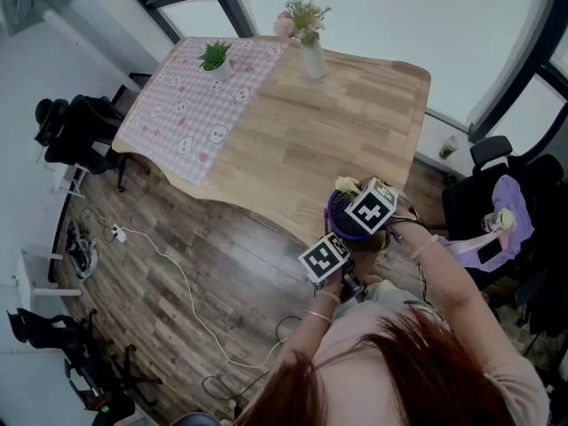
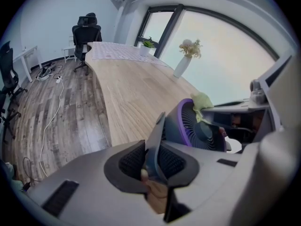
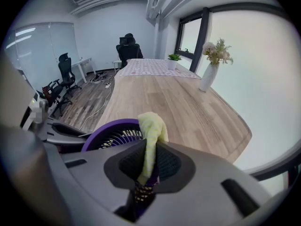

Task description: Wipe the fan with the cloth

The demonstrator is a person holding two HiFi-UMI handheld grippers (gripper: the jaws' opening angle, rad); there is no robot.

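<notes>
A small fan [image 1: 344,220] with a purple rim stands at the near edge of the wooden table [image 1: 293,140]. My left gripper [image 2: 153,163] is shut on a flat dark plate [image 2: 155,140] that belongs to the fan; the fan [image 2: 200,124] itself is just beyond the jaws. Over the fan's top, my right gripper [image 3: 149,161] is shut on a yellow cloth [image 3: 151,133], which drapes onto the purple rim [image 3: 106,131]. In the head view the cloth [image 1: 346,185] shows beside the right gripper [image 1: 371,208], with the left gripper [image 1: 325,257] nearer the person.
A white vase of flowers [image 1: 311,53], a small potted plant [image 1: 216,59] and a pink checked tablecloth [image 1: 191,105] lie at the table's far end. Office chairs [image 1: 75,131] stand left, another chair [image 1: 501,207] right. A white cable [image 1: 182,282] runs across the wooden floor.
</notes>
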